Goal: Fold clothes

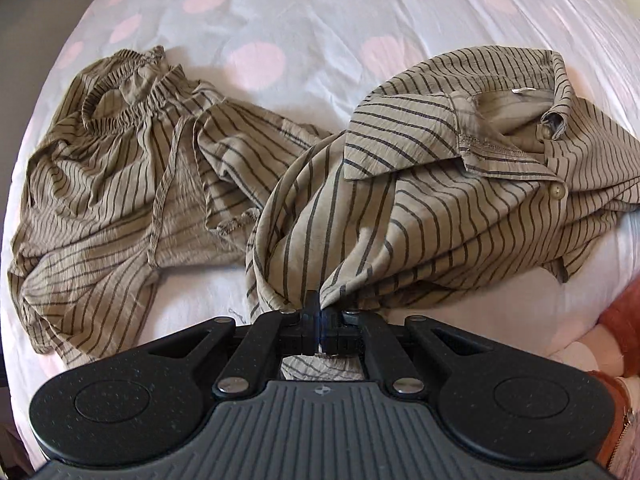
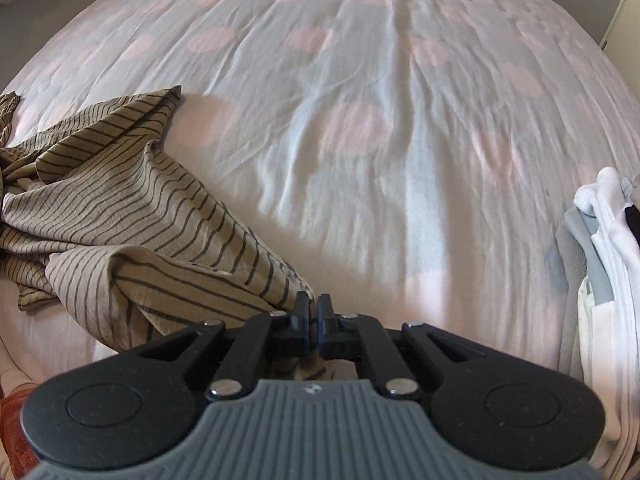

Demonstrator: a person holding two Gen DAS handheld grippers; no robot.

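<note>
A tan shirt with dark stripes point(image 1: 460, 200) lies crumpled on the bed, collar and a button at the right. My left gripper point(image 1: 320, 308) is shut on its near hem, and the cloth rises in a ridge from the fingers. Matching striped shorts point(image 1: 120, 152) with an elastic waistband and drawstring lie to the left, apart from the gripper. In the right wrist view the same shirt point(image 2: 140, 220) bunches at the left, and my right gripper point(image 2: 314, 308) is shut on its near corner, with fabric pinched between the fingers and showing below them.
The bed sheet point(image 2: 360, 120) is white with pink dots and wrinkled, spreading wide beyond the shirt. A stack of white and grey folded clothes point(image 2: 604, 264) sits at the right edge. An orange sleeve point(image 1: 620, 360) shows at the lower right.
</note>
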